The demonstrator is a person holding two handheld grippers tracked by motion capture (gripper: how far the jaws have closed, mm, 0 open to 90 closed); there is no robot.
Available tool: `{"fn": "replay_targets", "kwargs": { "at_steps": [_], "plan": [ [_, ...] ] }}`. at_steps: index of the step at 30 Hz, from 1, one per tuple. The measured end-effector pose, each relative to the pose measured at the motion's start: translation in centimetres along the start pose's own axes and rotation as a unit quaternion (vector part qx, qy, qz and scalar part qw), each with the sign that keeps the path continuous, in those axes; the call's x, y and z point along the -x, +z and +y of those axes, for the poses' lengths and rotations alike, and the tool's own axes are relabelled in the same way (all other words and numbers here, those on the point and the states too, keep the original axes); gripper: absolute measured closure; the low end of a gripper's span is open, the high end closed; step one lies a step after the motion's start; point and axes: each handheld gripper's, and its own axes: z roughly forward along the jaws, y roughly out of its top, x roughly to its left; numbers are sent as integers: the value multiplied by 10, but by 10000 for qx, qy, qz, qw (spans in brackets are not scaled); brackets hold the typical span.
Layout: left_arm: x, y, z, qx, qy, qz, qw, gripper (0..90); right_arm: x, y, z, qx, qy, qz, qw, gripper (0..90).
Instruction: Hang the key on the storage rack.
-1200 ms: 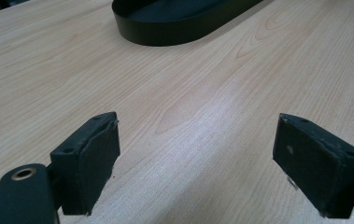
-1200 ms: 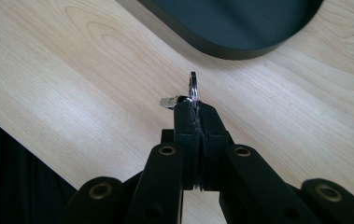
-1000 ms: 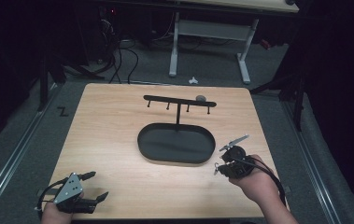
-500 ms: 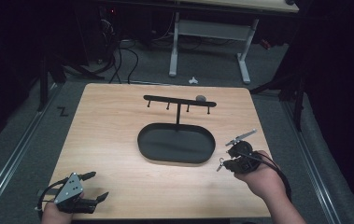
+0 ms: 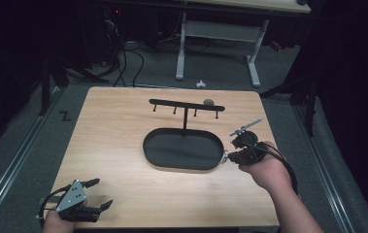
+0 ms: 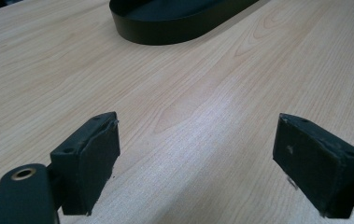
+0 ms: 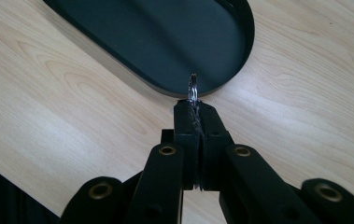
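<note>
two hand-held grippers: my right (image 7: 196,109) pinches a ring (image 7: 193,88) at the tray (image 7: 240,56) rim, clearest in its own view; my left (image 6: 195,158) gapes empty over the surface (image 6: 202,84).

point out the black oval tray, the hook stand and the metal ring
black oval tray (image 5: 148,150), high view, left rim
hook stand (image 5: 185,104), high view, middle of crossbar
metal ring (image 7: 193,88), right gripper view, loop above the shut jaws

The high view looks down on the whole table (image 5: 123,145); both gripper views sit low and close, sharing the tray (image 5: 181,148).
</note>
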Motion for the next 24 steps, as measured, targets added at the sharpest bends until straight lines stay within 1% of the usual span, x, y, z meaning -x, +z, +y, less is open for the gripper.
{"fn": "replay_targets", "kwargs": {
  "at_steps": [5,10,13,14,16,17,20,24],
  "plan": [
    [0,0,0,-6,5,-10,10000,153,1,6,13,-22,11,62,10000,884],
    [0,0,0,0,5,-12,10000,153,2,5,27,-52,3,98,9999,883],
    [0,1,0,7,-3,-19,10000,153,0,2,34,-61,6,50,10000,883],
    [0,0,0,-4,1,-22,10000,153,0,1,36,-33,-45,20,10000,883],
    [0,1,0,-18,0,-38,10000,153,-1,-1,40,-45,-42,-23,10000,883],
    [0,1,0,-19,0,-40,10000,153,-2,-5,45,-35,-23,-29,10000,883],
    [0,1,0,-17,5,-43,10000,153,-1,-7,50,-15,-23,21,10000,883],
    [0,1,0,-22,0,-54,10000,153,1,-13,57,3,28,20,10000,883]
  ]
}}
